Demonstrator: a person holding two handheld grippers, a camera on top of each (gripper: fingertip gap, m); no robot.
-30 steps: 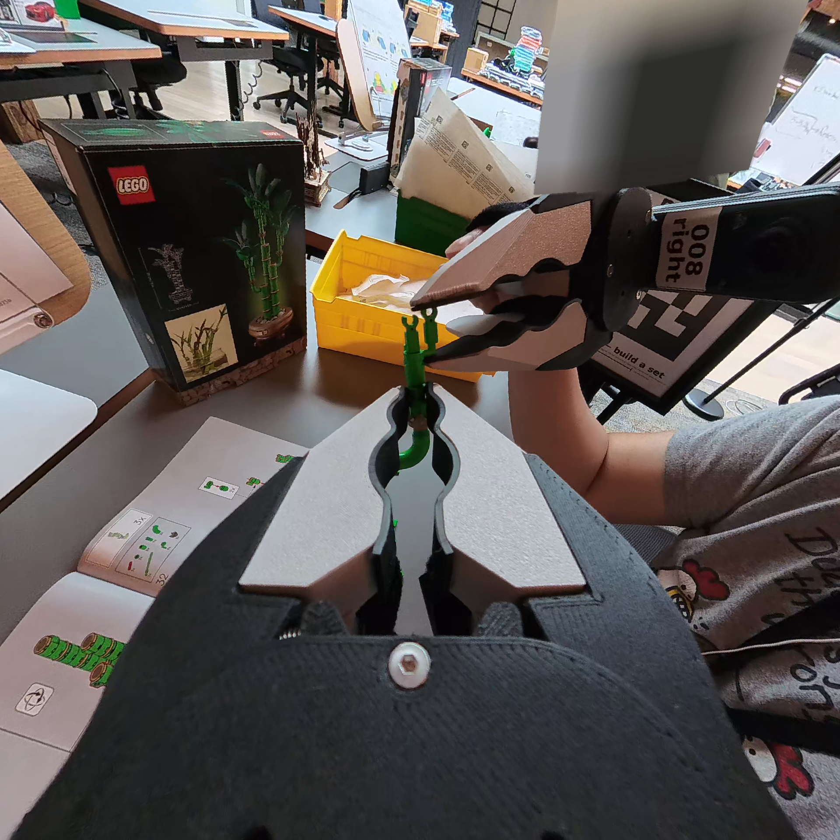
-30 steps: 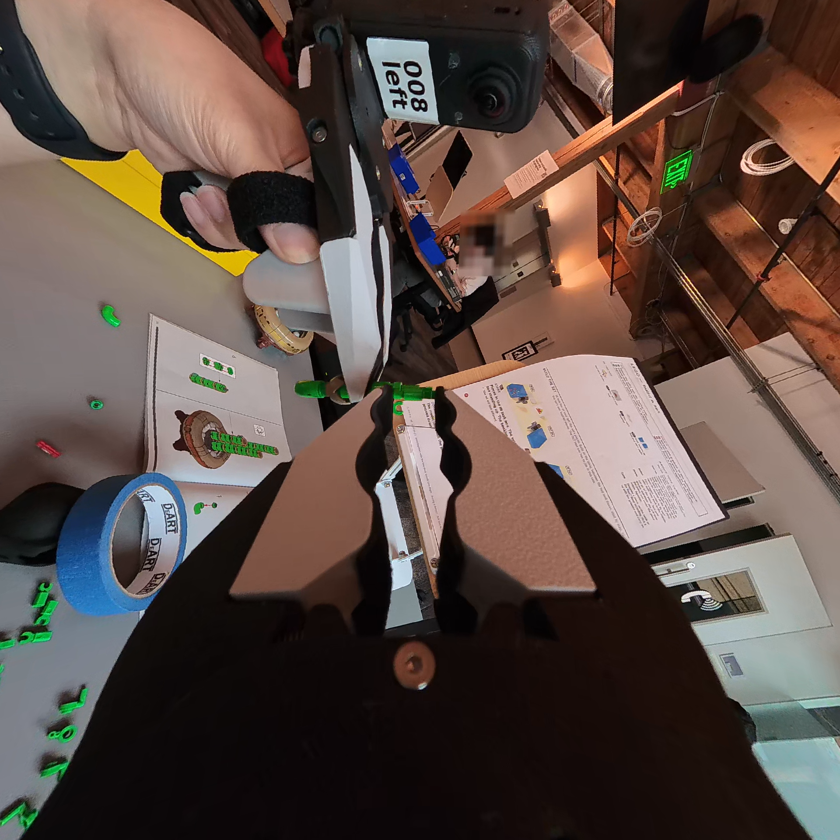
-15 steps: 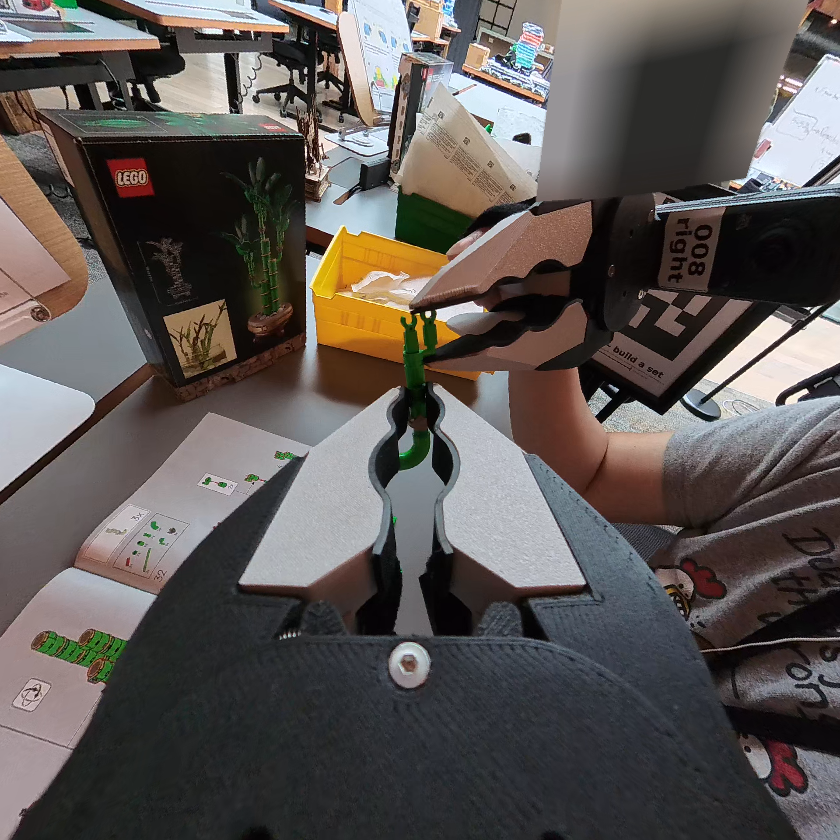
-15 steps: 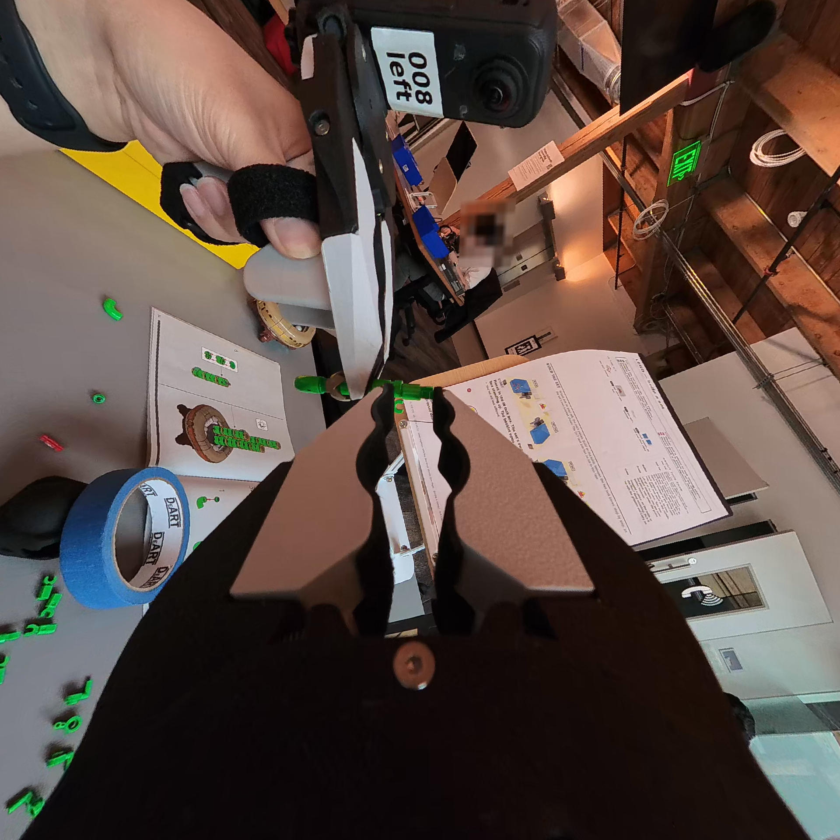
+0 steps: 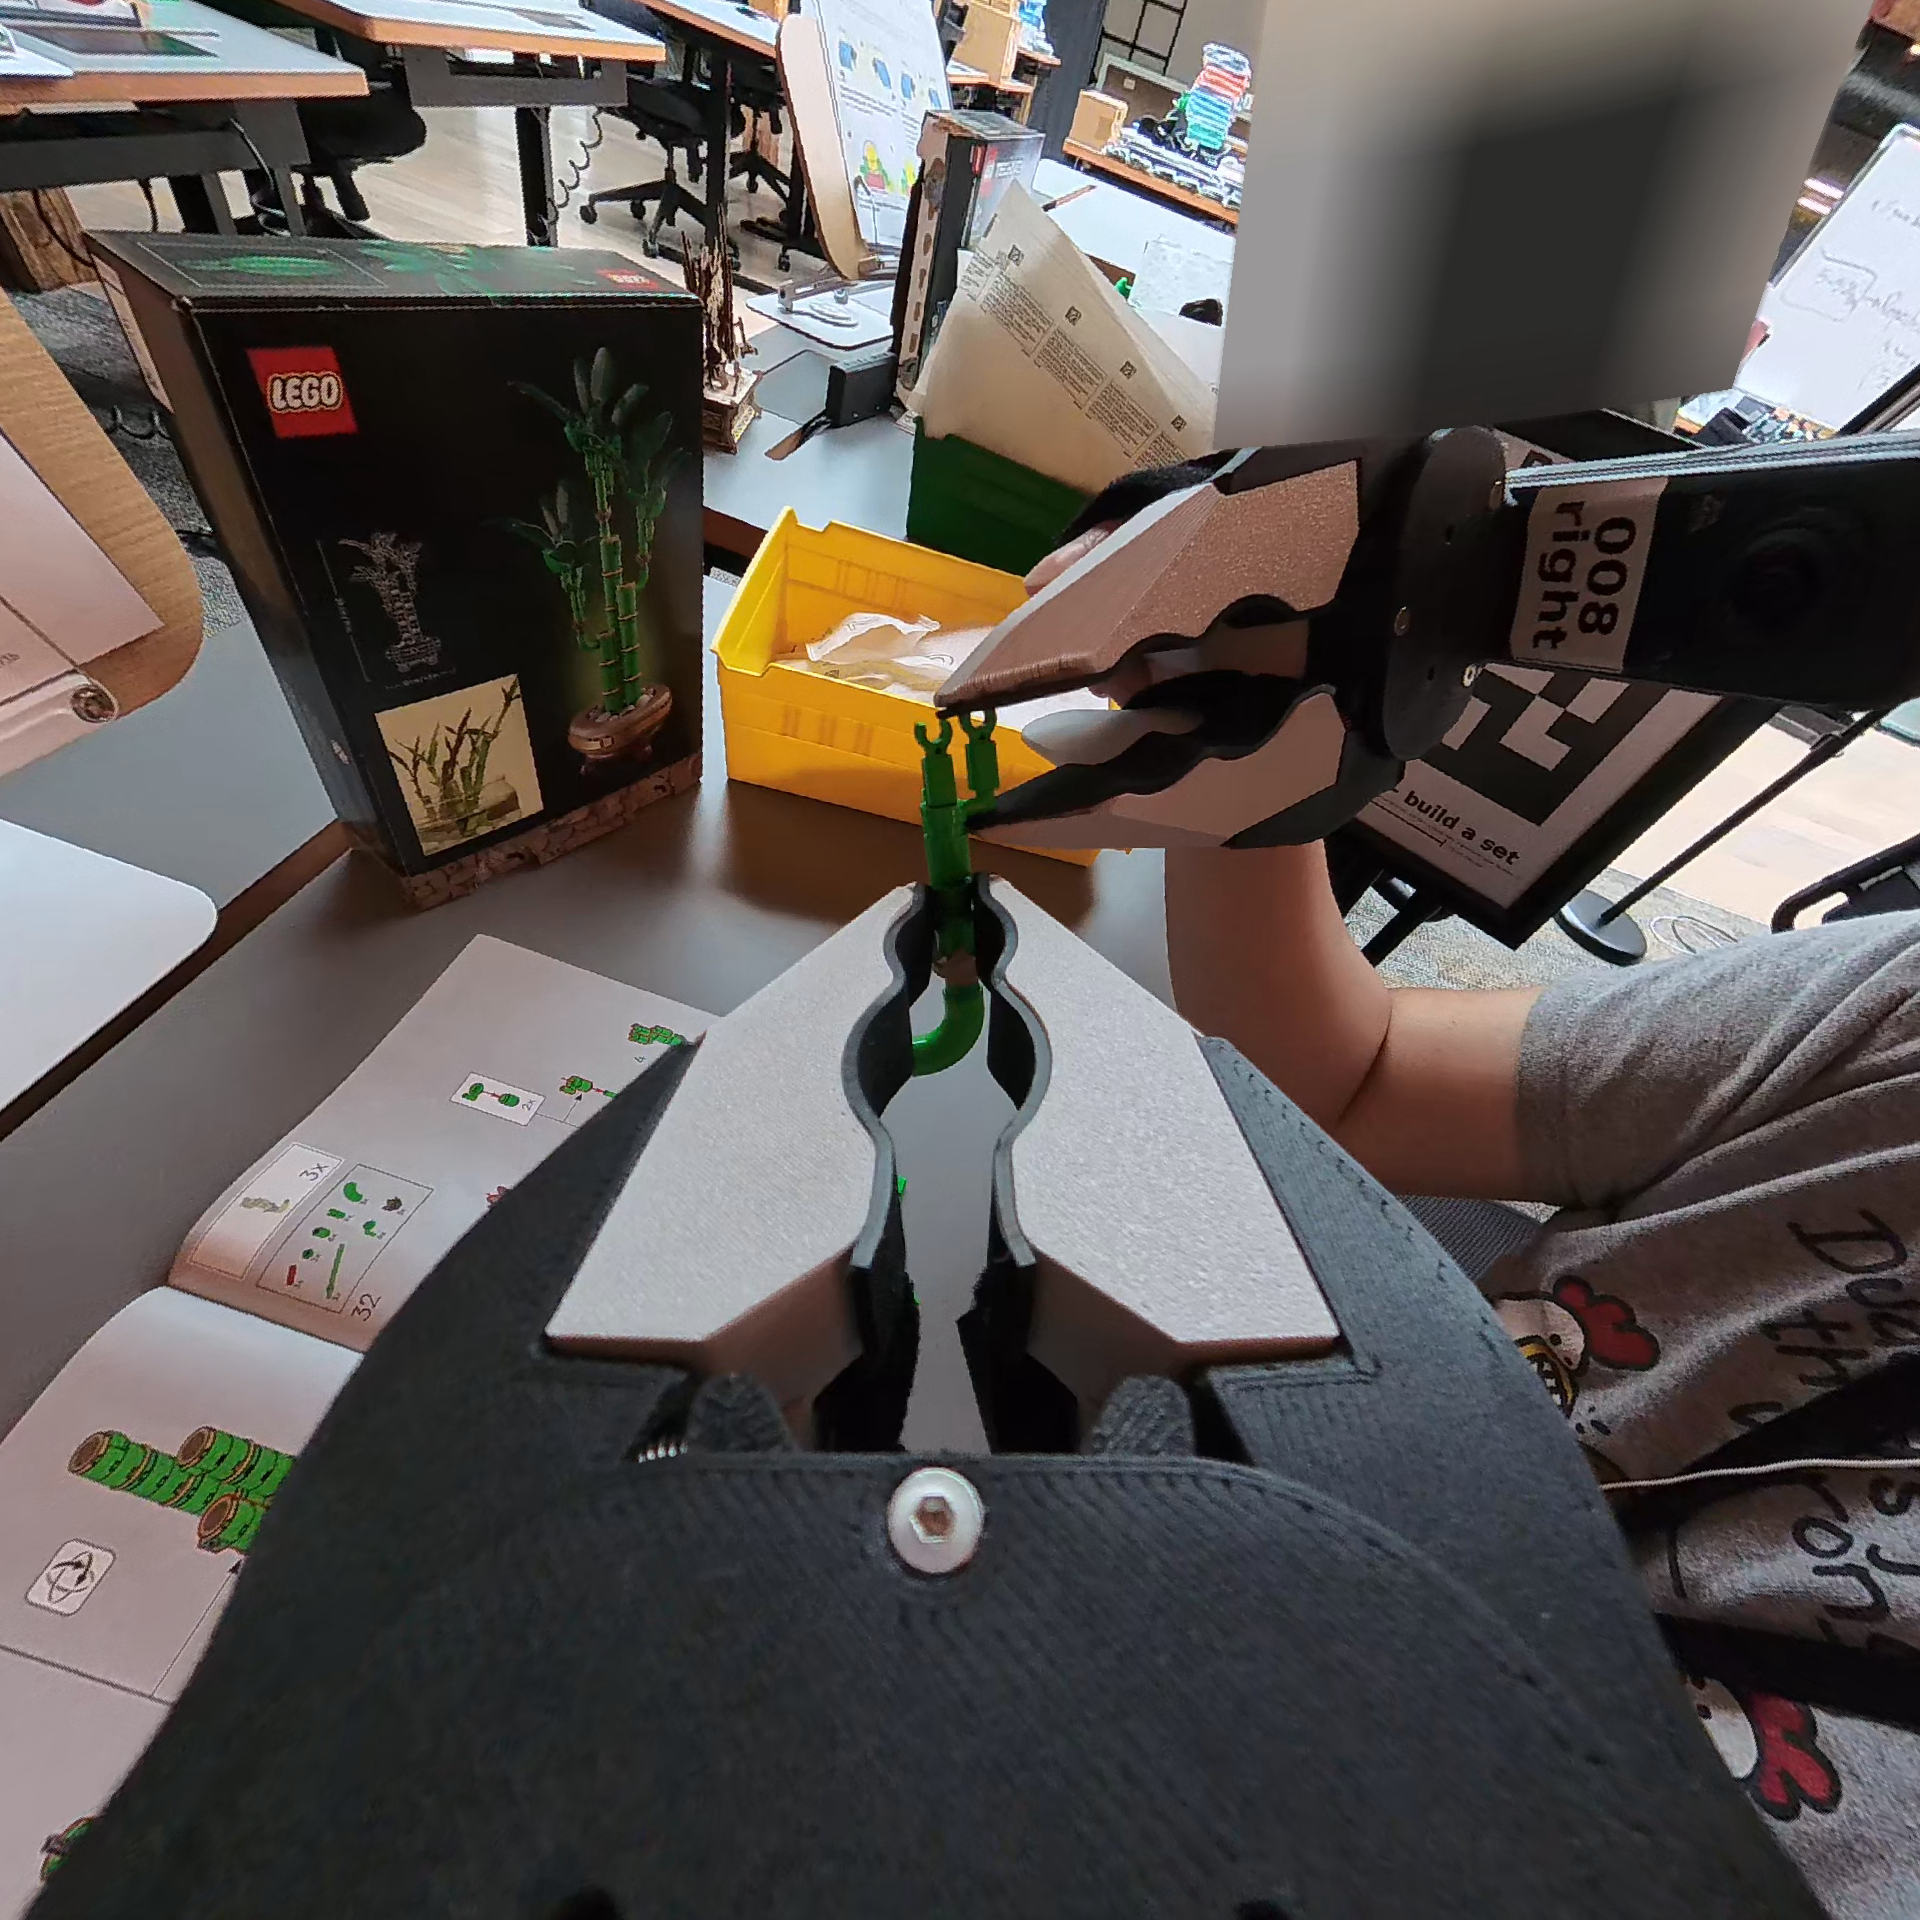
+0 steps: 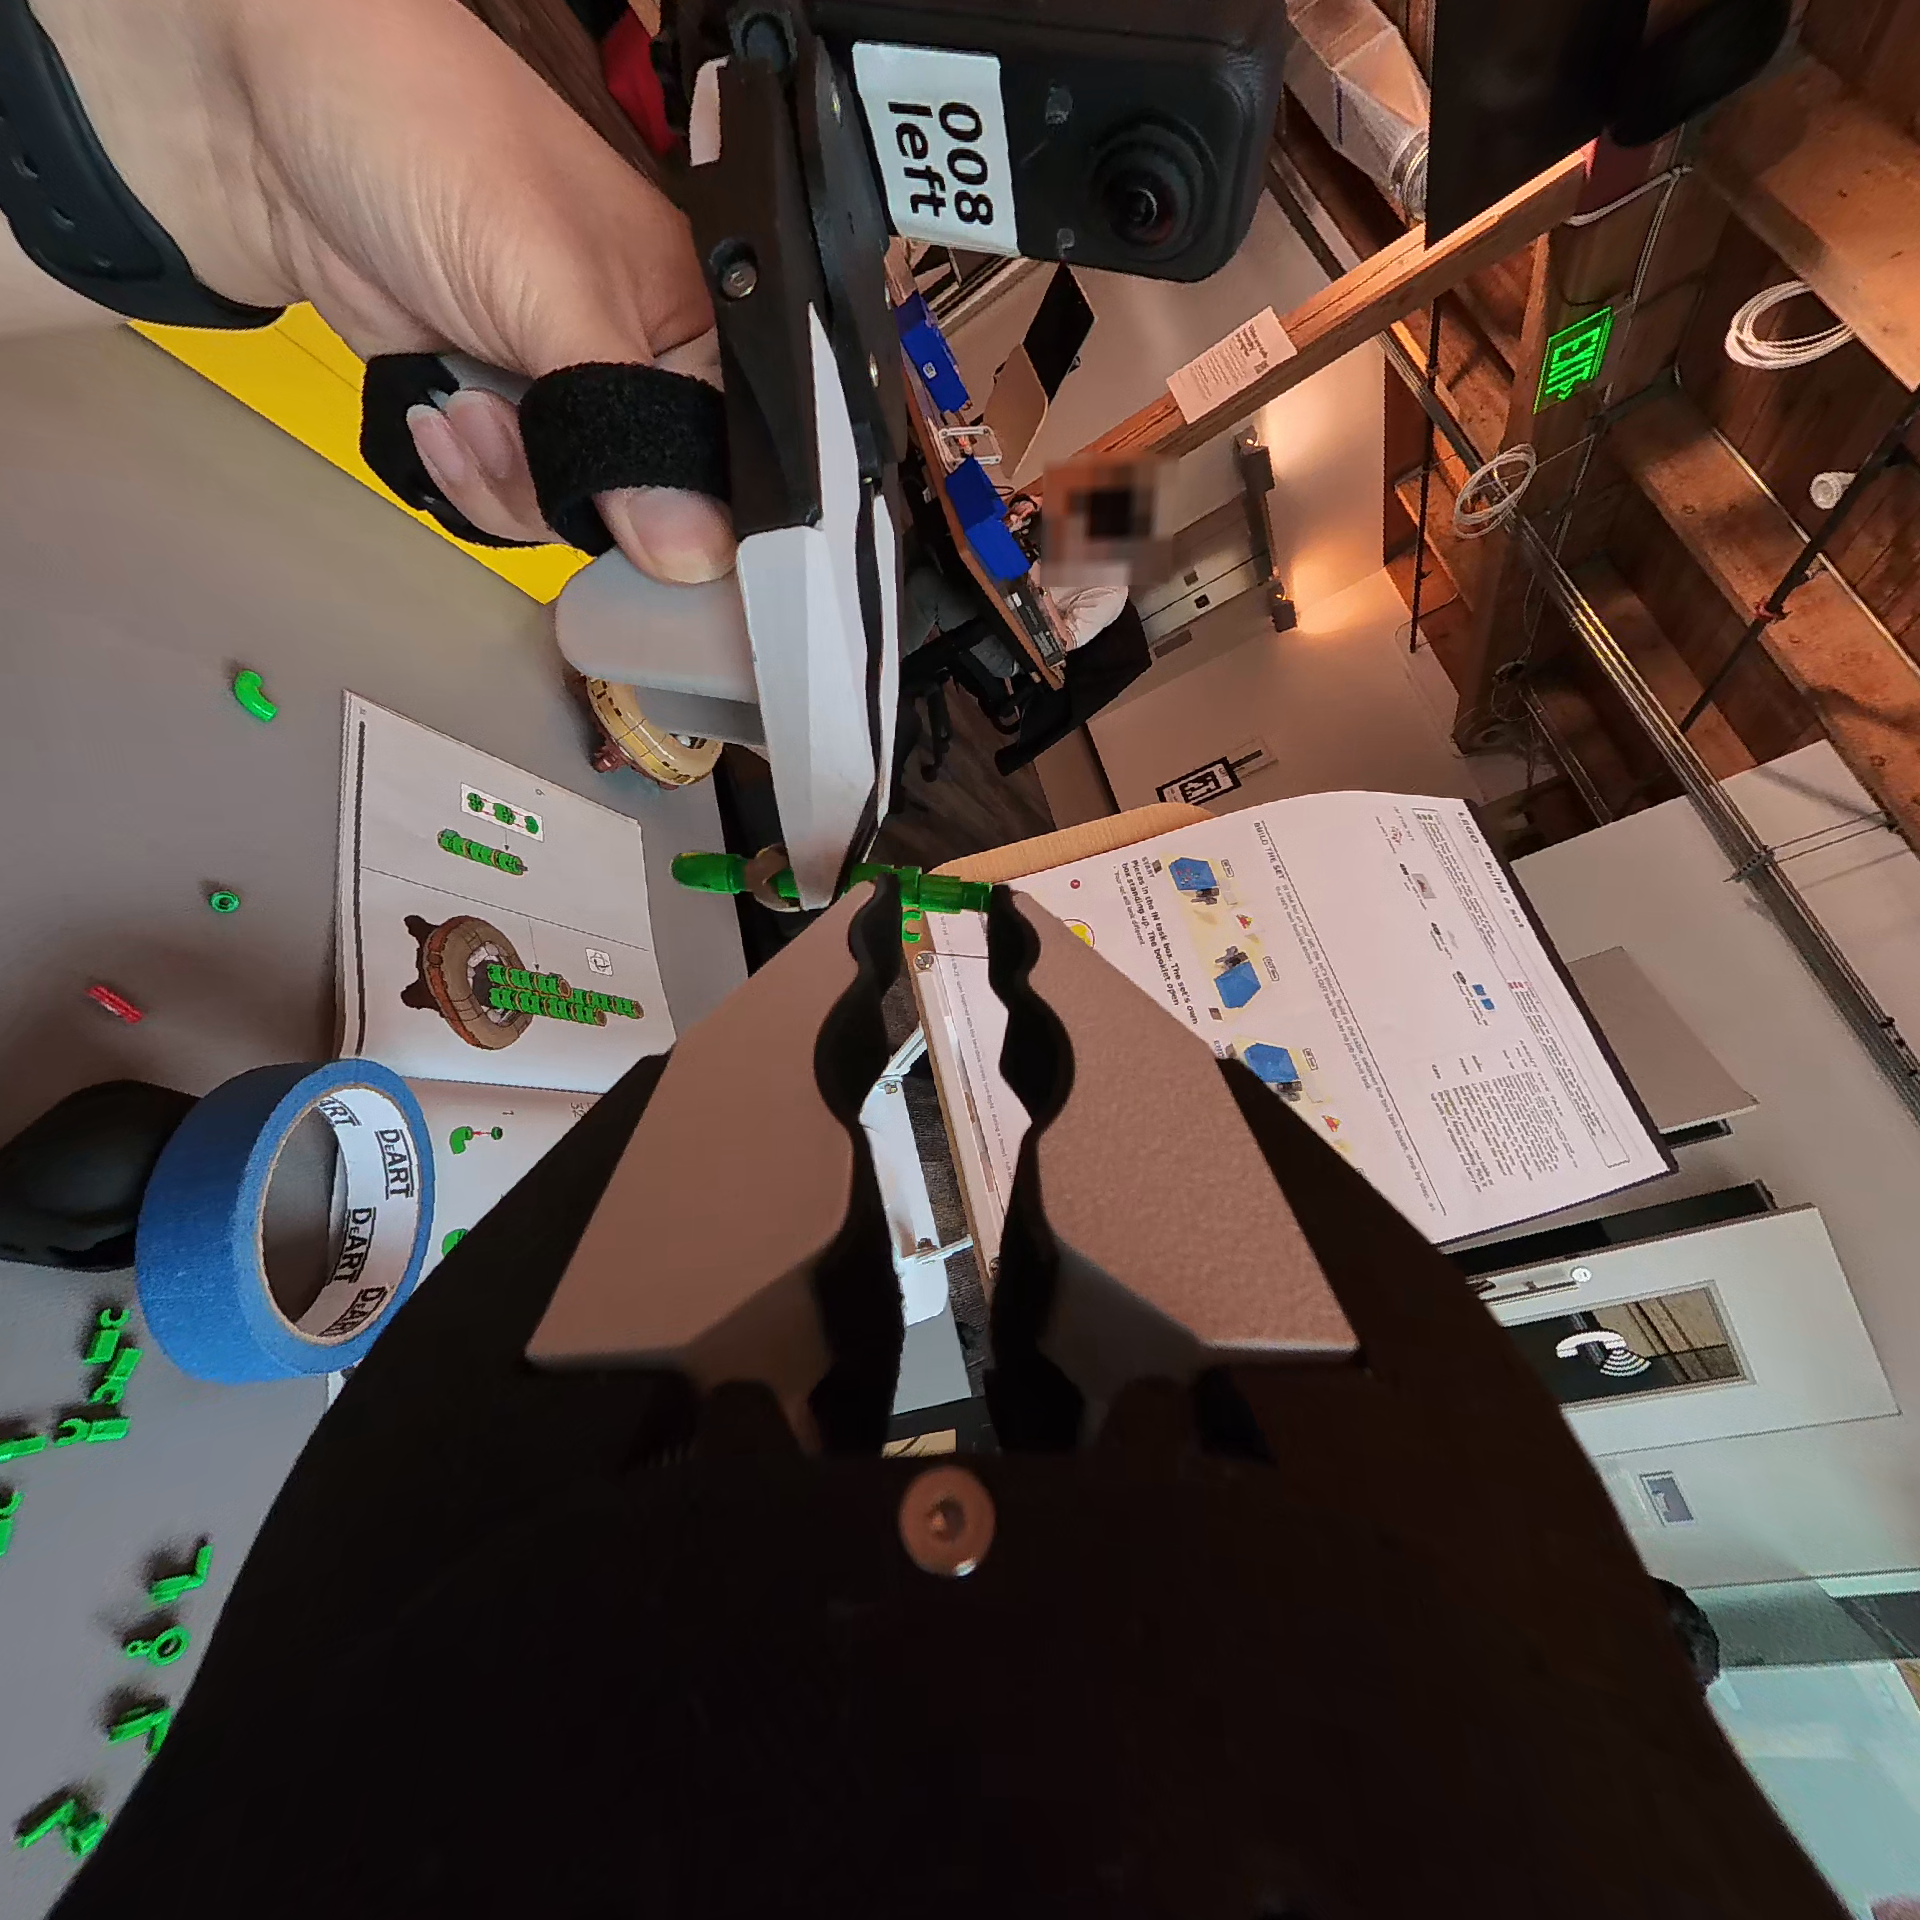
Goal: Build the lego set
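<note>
The left gripper (image 5: 954,914) is clamping a green lego stem (image 5: 948,831) between its narrow-set fingers, the curved hook end hanging back inside the gap and the straight part sticking out beyond the tips. The right gripper (image 5: 971,764) is reaching in from the right, its fingers slightly parted and bracketing the stem's two clip-topped prongs (image 5: 961,743); whether they are pressing on them I cannot tell. Beyond the fingertips a yellow bin (image 5: 831,717) is sitting on the surface, with the black lego box (image 5: 436,540) to the left. Left of the left fingers the open instruction booklet (image 5: 343,1184) is lying flat. Left of the right fingers, a blue tape roll (image 6: 281,1216) and loose green pieces (image 6: 94,1403) are lying around.
</note>
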